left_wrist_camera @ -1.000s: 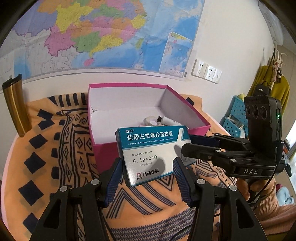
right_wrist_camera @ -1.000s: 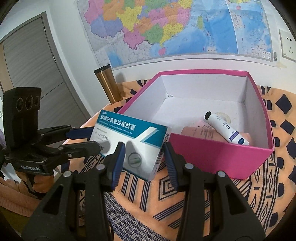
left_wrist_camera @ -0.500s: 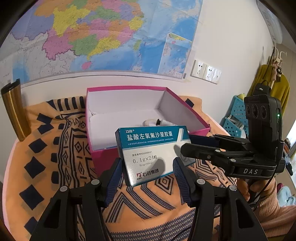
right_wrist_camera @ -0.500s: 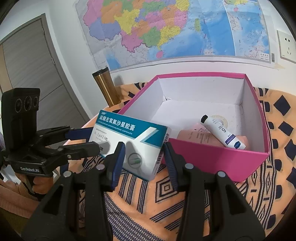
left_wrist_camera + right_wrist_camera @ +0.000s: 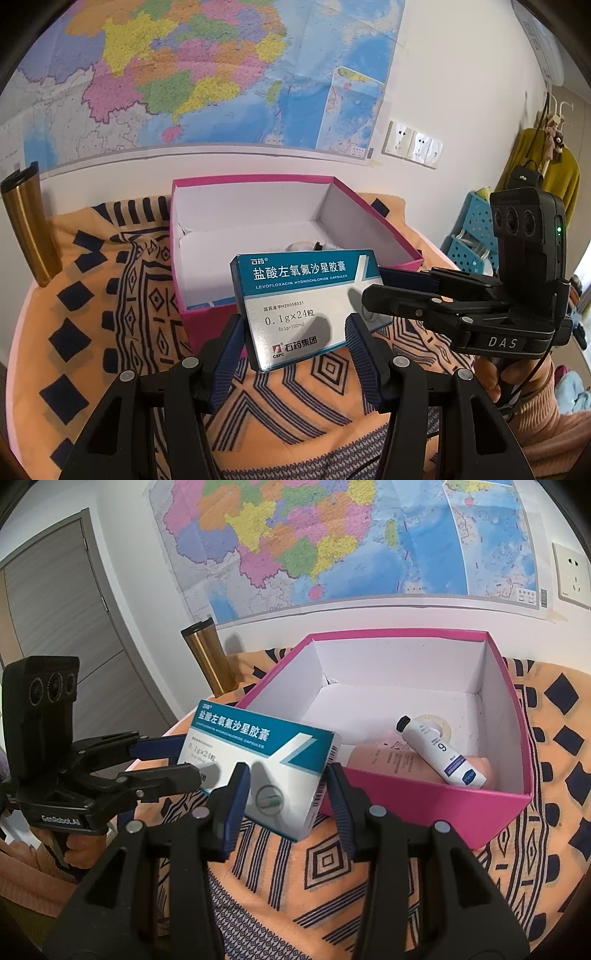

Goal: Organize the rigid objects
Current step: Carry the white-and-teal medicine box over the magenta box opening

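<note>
My left gripper (image 5: 295, 343) clenched on the medicine box (image 5: 306, 306), pads on its two short ends near the lower edge. My right gripper (image 5: 288, 797) also clamped on the same medicine box (image 5: 258, 771), gripping the end with the barcode (from the left wrist view its fingers (image 5: 399, 299) come in from the right and pinch that box end front and back). So both grippers hold one box, held up in the air, printed face toward the cameras, slightly tilted, just in front of the near wall of the pink box (image 5: 424, 797).

Pink box is open on top, white inside, sits on the orange patterned cloth (image 5: 424, 878) toward the back edge of the table, close to the wall. Inside it, near the front right corner: a white tube (image 5: 439, 753) with a black cap lying slanted on a pink flat pack (image 5: 384, 757), and a roll of tape (image 5: 437, 729) flat on the floor behind the tube. Left part of the pink box floor is bare.

Gold tumbler (image 5: 210, 661) stands upright at the back left corner of the table, well apart from the pink box. Wall map (image 5: 207, 74) above, wall sockets (image 5: 412, 144) to its right. Blue plastic basket (image 5: 469, 236) off the right edge of the table (contents unclear). A hand (image 5: 498, 376) holds the right gripper's handle.
</note>
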`<move>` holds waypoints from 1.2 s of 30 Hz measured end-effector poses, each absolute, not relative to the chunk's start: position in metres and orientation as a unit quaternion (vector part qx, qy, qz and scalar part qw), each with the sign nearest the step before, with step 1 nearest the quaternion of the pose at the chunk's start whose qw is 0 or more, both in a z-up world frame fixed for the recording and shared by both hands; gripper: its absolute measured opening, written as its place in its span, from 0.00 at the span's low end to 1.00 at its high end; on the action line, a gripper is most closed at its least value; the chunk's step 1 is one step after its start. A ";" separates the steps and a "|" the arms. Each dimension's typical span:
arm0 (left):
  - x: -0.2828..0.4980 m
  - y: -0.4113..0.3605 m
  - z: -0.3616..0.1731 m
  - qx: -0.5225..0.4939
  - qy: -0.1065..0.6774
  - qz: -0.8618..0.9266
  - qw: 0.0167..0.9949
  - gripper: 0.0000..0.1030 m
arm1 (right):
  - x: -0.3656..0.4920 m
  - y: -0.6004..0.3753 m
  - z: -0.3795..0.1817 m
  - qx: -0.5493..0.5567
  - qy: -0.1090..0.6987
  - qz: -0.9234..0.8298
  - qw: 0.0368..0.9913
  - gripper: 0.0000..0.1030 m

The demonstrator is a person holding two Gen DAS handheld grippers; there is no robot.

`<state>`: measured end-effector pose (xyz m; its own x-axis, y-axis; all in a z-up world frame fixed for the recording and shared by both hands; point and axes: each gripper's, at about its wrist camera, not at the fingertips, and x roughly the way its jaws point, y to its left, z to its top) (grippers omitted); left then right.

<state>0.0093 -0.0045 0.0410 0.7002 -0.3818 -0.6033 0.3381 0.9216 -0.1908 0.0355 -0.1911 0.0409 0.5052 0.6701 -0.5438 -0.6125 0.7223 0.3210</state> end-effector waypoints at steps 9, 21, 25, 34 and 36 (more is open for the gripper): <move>0.015 -0.004 0.041 -0.034 0.333 -0.193 0.922 0.54 | 0.039 -0.192 0.044 0.042 0.328 0.370 0.868 0.45; 0.019 -0.004 0.043 -0.036 0.330 -0.191 0.924 0.54 | 0.043 -0.192 0.045 0.041 0.327 0.369 0.869 0.45; 0.021 -0.003 0.043 -0.038 0.330 -0.191 0.924 0.54 | 0.044 -0.192 0.047 0.041 0.325 0.370 0.869 0.45; 0.025 -0.002 0.043 -0.044 0.332 -0.190 0.923 0.54 | 0.048 -0.191 0.051 0.041 0.322 0.370 0.870 0.45; 0.026 -0.002 0.043 -0.044 0.332 -0.189 0.923 0.54 | 0.048 -0.192 0.051 0.041 0.321 0.370 0.871 0.45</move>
<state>0.0258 -0.0018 0.0427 0.7083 -0.3786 -0.5958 0.3199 0.9245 -0.2072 0.0482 -0.1916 0.0514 0.5193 0.6715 -0.5286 -0.6187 0.7221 0.3095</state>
